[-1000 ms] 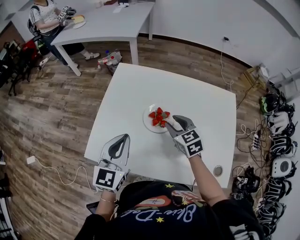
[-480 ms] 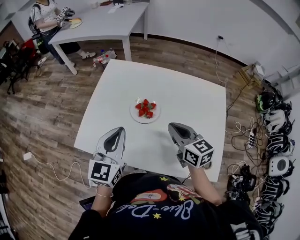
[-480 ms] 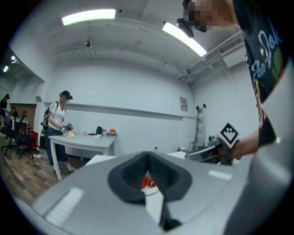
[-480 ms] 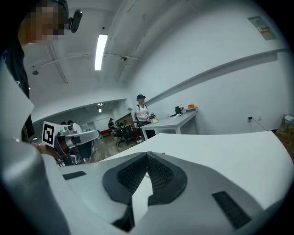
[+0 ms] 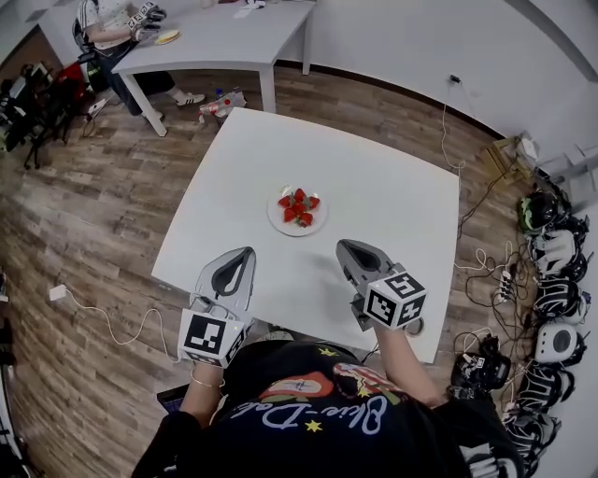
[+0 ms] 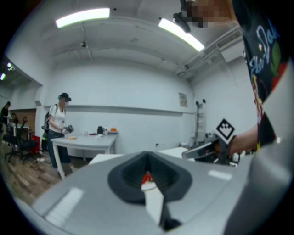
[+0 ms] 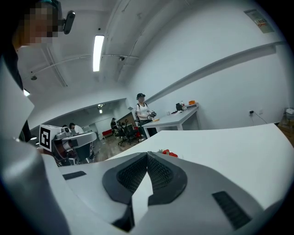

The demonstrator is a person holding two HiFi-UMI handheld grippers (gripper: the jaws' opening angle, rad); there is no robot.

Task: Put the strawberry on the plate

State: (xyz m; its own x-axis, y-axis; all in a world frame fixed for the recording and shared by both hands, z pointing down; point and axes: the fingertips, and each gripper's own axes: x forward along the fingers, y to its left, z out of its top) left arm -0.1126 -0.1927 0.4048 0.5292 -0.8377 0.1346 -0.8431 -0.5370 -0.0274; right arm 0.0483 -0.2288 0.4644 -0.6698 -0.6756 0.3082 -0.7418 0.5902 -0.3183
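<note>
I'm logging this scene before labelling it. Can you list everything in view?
Table: one, white, in front of the person.
Plate: one, white, middle of the table.
Strawberries: about five, red, heaped on the plate.
Second table: one, white, far left.
Other person: one, at the second table.
Helmet-like gear: several, black and white, floor on the right.
Adapter with cable: one, white, floor on the left.
Left gripper: one, grey, over the table's near edge, shut, empty.
Right gripper: one, grey, over the near edge, shut, empty.
</note>
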